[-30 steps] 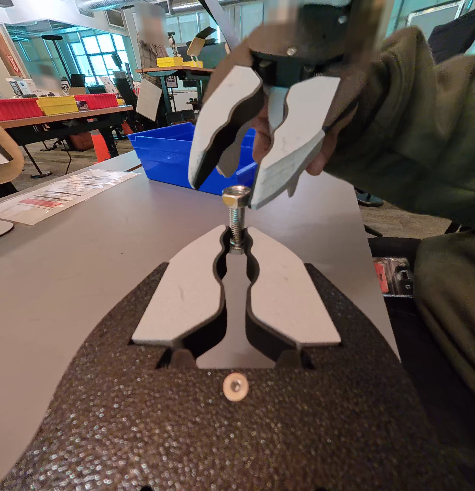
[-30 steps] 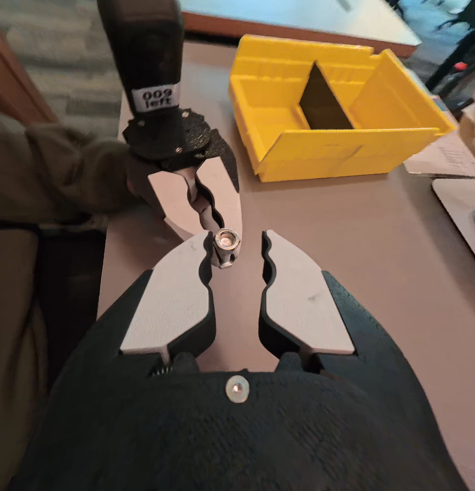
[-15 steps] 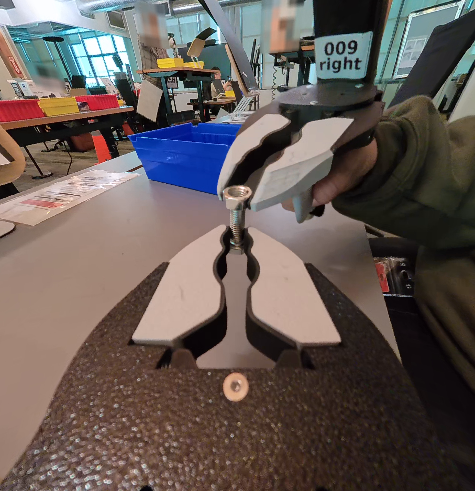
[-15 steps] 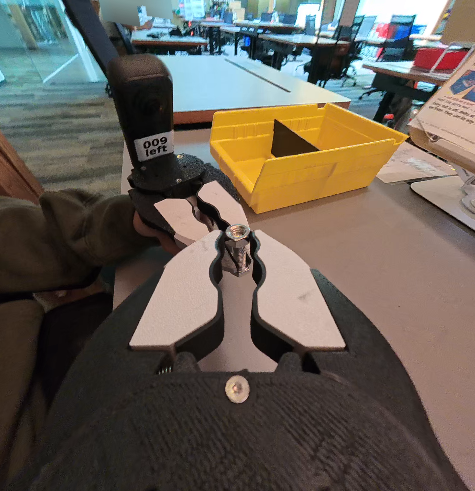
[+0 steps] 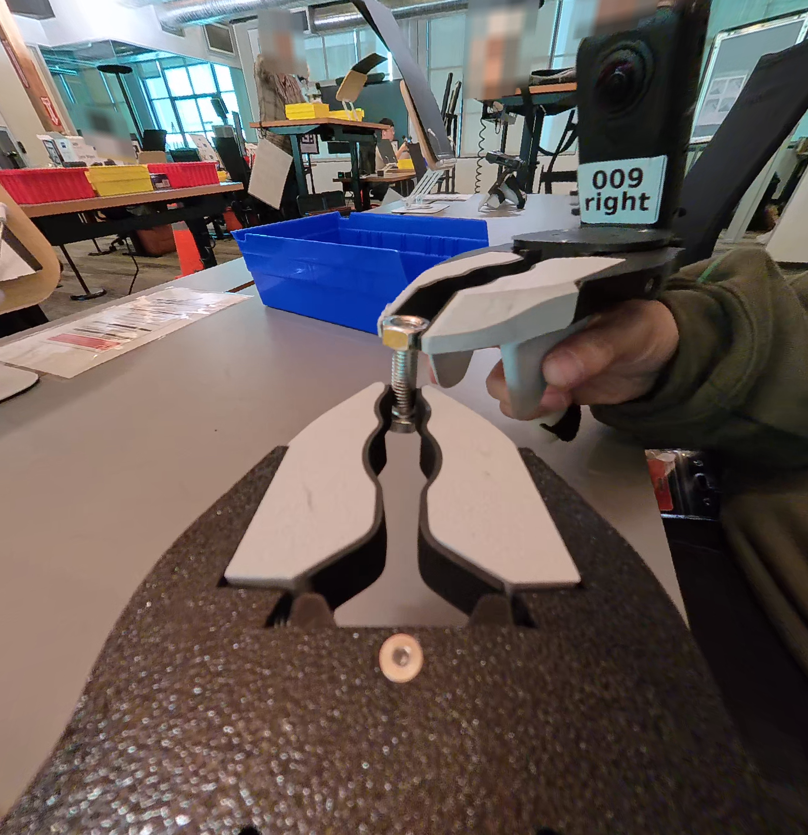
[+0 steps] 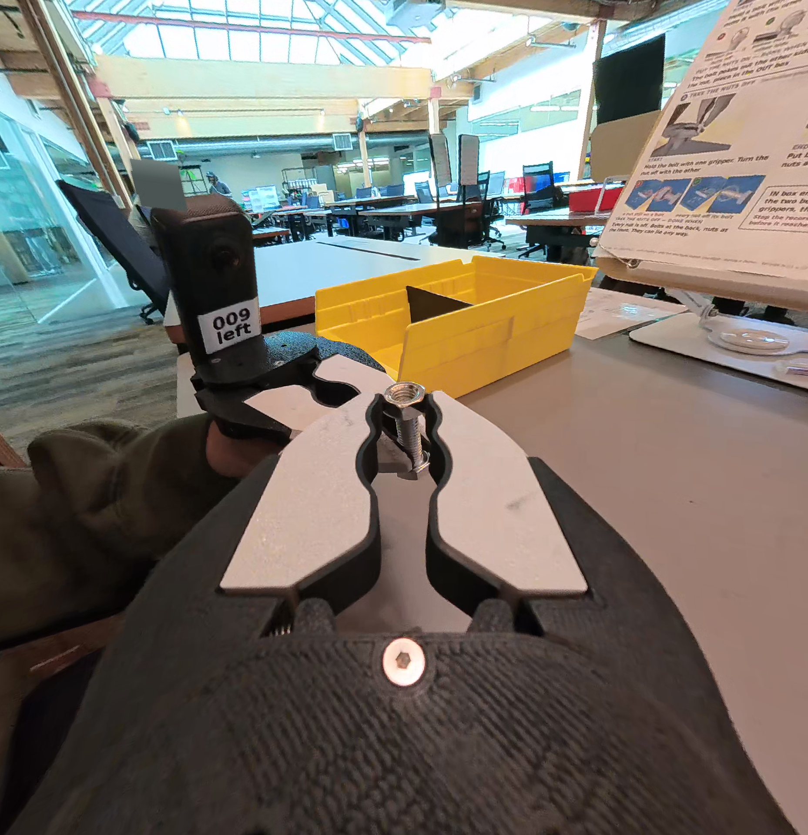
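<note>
A silver bolt (image 5: 403, 377) stands upright over the grey table (image 5: 167, 429), with a hex nut (image 5: 399, 332) at its top end. My left gripper (image 5: 403, 402) is shut on the bolt's lower end. My right gripper (image 5: 413, 327) reaches in level from the right and is shut on the nut. In the right wrist view my right gripper (image 6: 404, 402) clamps the nut (image 6: 404, 394), and the threaded shaft (image 6: 411, 440) runs down between its fingers. The left gripper's fingers (image 6: 284, 406) show just behind it.
A blue bin (image 5: 361, 271) stands behind the bolt. A yellow bin (image 6: 460, 325) with a black divider sits to the other side. An instruction sheet on a stand (image 6: 732, 158) is at the right. A laminated paper (image 5: 121, 321) lies on the table. A hand (image 5: 596, 361) holds the right gripper. The grippers are tip to tip, or close to it.
The right gripper was open above the nut, came down and shut on it, then swung from steeply tilted to level. The left gripper and bolt stayed put.
</note>
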{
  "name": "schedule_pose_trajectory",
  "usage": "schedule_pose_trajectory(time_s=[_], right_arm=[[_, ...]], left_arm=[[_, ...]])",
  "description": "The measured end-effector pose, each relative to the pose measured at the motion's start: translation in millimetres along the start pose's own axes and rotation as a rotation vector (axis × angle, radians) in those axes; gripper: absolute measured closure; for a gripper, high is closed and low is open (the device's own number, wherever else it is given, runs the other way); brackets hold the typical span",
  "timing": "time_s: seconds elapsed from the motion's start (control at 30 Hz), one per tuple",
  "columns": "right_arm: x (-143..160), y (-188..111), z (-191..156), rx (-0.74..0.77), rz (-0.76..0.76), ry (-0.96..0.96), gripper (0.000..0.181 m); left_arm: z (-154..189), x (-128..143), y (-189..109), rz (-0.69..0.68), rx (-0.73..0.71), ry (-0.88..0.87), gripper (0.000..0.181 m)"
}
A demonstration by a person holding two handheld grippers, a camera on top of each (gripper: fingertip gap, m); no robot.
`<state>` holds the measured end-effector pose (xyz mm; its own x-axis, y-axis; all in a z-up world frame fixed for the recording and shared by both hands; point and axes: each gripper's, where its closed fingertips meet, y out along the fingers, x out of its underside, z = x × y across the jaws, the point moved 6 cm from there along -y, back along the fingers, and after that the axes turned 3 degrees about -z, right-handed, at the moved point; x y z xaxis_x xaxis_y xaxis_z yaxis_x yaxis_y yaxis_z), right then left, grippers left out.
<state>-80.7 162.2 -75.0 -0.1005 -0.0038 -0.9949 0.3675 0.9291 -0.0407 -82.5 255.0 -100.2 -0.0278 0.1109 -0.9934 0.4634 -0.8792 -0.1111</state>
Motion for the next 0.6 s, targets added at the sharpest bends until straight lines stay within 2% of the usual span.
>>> schedule_pose_trajectory(time_s=[0.23, 0.4, 0.6], right_arm=[[-0.8, -1.4, 0.1, 0.008, -0.012, -0.036, 0.162], [0.2, 0.0, -1.1, 0.037, -0.034, -0.083, 0.13], [-0.4, 5.6, -10.5, -0.001, -0.048, -0.093, 0.131]], left_arm=[[-1.0, -0.2, -0.6, 0.005, 0.003, -0.023, 0.172], [-2.3, 0.0, -1.8, 0.004, 0.001, -0.032, 0.172], [-1.9, 0.9, -0.4, -0.007, 0.005, -0.033, 0.172]])
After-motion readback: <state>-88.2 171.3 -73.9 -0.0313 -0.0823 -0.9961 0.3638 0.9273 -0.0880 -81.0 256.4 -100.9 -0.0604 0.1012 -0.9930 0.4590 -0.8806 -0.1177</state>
